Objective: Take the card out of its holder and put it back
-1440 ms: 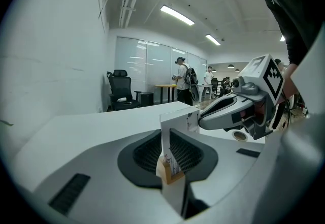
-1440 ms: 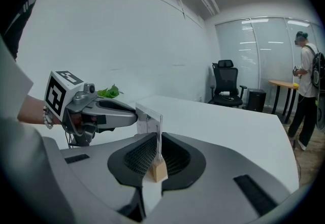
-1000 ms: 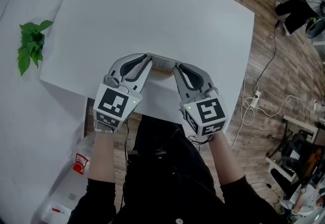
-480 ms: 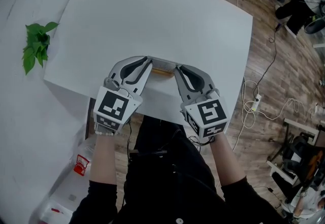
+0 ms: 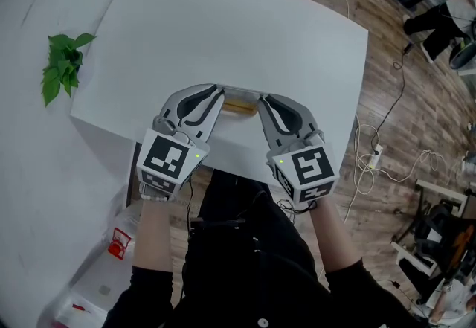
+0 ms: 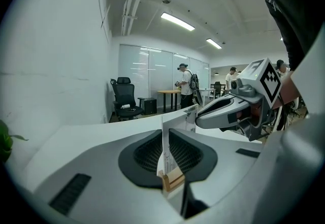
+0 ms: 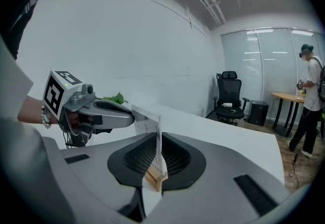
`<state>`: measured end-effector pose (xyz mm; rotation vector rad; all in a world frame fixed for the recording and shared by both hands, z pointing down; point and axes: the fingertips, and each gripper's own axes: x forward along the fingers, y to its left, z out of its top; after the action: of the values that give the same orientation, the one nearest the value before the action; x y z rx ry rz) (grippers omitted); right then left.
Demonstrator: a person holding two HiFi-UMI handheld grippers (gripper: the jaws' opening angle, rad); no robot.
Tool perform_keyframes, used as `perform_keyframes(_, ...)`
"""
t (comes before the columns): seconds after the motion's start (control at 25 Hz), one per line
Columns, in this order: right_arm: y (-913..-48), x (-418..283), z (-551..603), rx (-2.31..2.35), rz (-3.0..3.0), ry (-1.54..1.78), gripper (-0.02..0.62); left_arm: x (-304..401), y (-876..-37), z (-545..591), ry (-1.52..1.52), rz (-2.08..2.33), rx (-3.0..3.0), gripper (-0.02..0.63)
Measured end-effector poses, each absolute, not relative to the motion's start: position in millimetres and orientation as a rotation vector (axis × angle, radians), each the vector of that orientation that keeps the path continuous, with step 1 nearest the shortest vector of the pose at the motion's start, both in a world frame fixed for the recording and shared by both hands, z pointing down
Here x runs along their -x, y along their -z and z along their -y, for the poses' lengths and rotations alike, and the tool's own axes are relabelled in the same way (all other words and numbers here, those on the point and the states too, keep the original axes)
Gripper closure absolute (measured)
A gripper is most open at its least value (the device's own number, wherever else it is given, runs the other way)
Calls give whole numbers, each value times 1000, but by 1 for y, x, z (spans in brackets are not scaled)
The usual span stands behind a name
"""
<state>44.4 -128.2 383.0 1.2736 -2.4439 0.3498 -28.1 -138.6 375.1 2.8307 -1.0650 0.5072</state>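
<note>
A white card (image 5: 238, 91) stands upright in a small wooden holder (image 5: 239, 105) near the front edge of the white table (image 5: 223, 21). My left gripper (image 5: 218, 90) is at the card's left end. In the left gripper view the card (image 6: 163, 139) and the holder (image 6: 172, 180) lie between its jaws, which are closing with a thin gap still showing. My right gripper (image 5: 260, 99) is at the right end. In the right gripper view its pads (image 7: 172, 154) press on the card (image 7: 158, 141) above the holder (image 7: 155, 177).
A green plant (image 5: 63, 66) hangs by the table's left edge. Cables and a power strip (image 5: 368, 155) lie on the wooden floor to the right. An office chair (image 7: 228, 98) and a person (image 7: 310, 101) stand beyond the table's far side.
Both grippers stay at the card's two ends. The head view has shifted slightly, and the card and holder have not visibly moved.
</note>
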Motion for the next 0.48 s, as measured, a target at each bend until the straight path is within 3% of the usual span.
perform_keyframes(0.48,-340,-43,127,-1299,2486,-266,532,32,-331,132,-470,1122,-2865,558)
